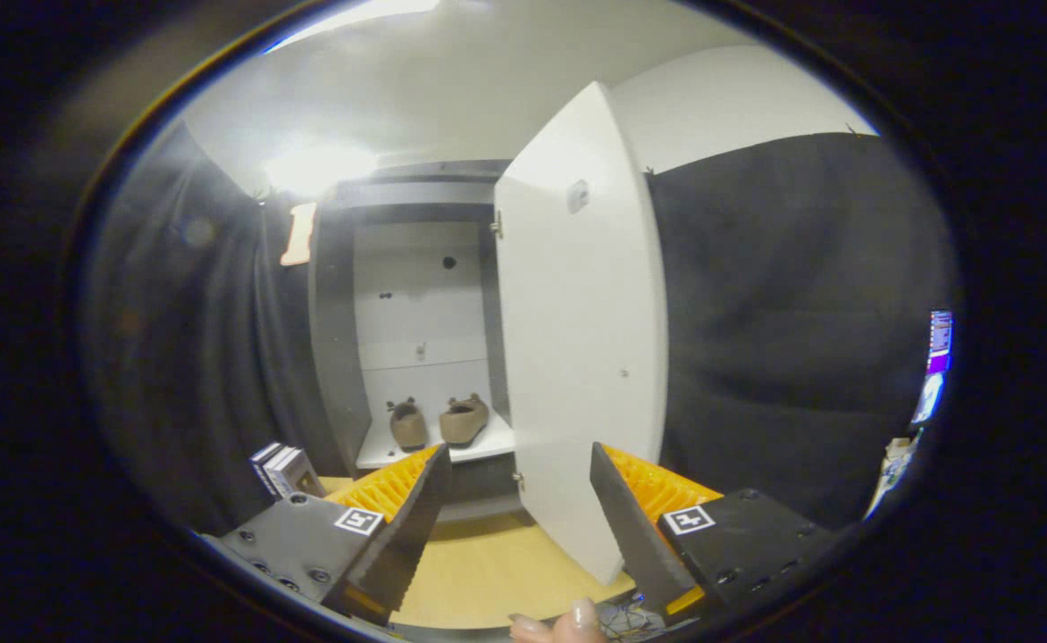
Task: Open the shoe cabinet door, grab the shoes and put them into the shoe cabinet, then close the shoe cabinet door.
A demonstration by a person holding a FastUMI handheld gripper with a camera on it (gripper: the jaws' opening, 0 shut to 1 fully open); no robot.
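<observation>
The shoe cabinet stands ahead with grey walls and a white back. Its white door is swung wide open toward me, hinged at the cabinet's right side. Two tan shoes rest side by side on the lower white shelf, heels toward me. My gripper is open, with nothing between its fingers. The door's lower edge hangs just beyond the gap between the fingers, nearer the right finger. The shoes lie beyond the left finger.
A small stack of boxes sits on the wooden floor left of the cabinet. Black cloth walls close in both sides. A lit screen shows far right. A person's fingertips appear beneath the fingers.
</observation>
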